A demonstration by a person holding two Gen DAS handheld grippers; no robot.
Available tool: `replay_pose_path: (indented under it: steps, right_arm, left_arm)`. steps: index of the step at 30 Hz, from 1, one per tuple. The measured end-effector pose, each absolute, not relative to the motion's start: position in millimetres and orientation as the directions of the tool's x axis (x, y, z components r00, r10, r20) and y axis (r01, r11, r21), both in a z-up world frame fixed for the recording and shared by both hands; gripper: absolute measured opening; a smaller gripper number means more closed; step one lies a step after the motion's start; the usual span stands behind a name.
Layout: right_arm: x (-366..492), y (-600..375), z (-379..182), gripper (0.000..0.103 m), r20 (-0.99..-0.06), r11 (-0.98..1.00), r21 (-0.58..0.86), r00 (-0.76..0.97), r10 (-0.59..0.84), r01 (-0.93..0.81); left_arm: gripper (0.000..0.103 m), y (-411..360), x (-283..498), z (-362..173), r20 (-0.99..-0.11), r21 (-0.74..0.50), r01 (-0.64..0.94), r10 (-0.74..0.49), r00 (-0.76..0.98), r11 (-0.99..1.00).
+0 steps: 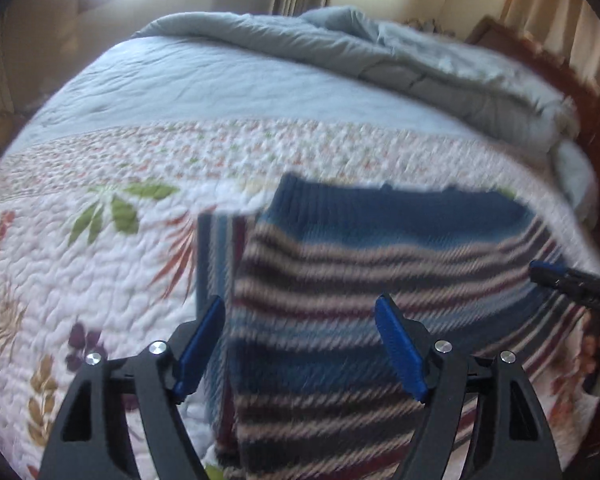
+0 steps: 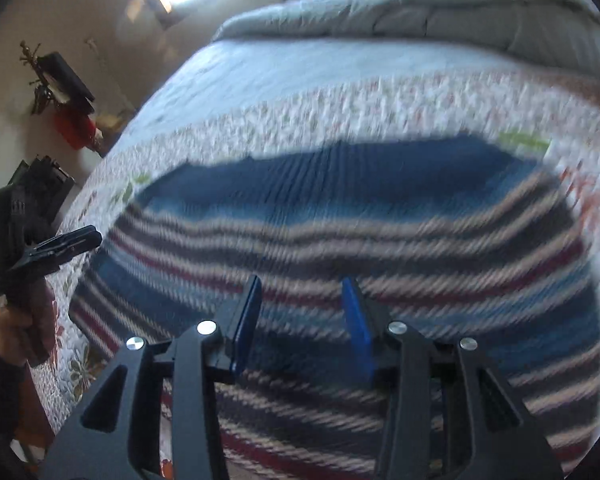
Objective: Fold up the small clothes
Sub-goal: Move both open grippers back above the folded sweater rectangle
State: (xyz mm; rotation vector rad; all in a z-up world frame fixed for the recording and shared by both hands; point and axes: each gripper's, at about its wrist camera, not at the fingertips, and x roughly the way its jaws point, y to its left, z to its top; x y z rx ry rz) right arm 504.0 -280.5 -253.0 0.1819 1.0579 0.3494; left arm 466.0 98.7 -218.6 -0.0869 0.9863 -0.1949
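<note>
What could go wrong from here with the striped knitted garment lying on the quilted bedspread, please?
Both claws stand open with nothing gripped, so the folded striped knitted garment might spring back open. The left claw and right claw hover close above it, so either could snag the knit. The floral quilted bedspread is soft and puckered, so the fold may settle unevenly.

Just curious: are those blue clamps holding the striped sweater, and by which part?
Nothing is held. The left gripper and right gripper are both open above the striped sweater.

no readable text, labels, brands or numbers, both views blurred
</note>
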Motion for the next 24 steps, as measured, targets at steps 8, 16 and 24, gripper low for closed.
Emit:
replay_pose_path:
  steps: [8, 16, 24]
  right_arm:
    - [488.3, -267.8, -236.3, 0.055, -0.781, 0.922, 0.341, 0.491, 0.386, -0.183]
    - [422.1, -210.5, -226.8, 0.064, -0.715, 0.892, 0.344, 0.534, 0.451, -0.294]
    - [416.4, -191.5, -230.4, 0.067, -0.71, 0.887, 0.344, 0.533, 0.46, -0.308]
  left_arm:
    - [0.078, 117.2, 444.3, -232.5, -0.82, -0.261, -0.01, -0.216, 0.53, 0.965]
    - [0.086, 81.6, 382.8, -185.2, -0.756, -0.144, 0.027, -0.128, 0.642, 0.989]
    - [0.088, 74.9, 373.6, -186.3, -0.751, -0.044, 0.036, -0.057, 0.658, 0.998]
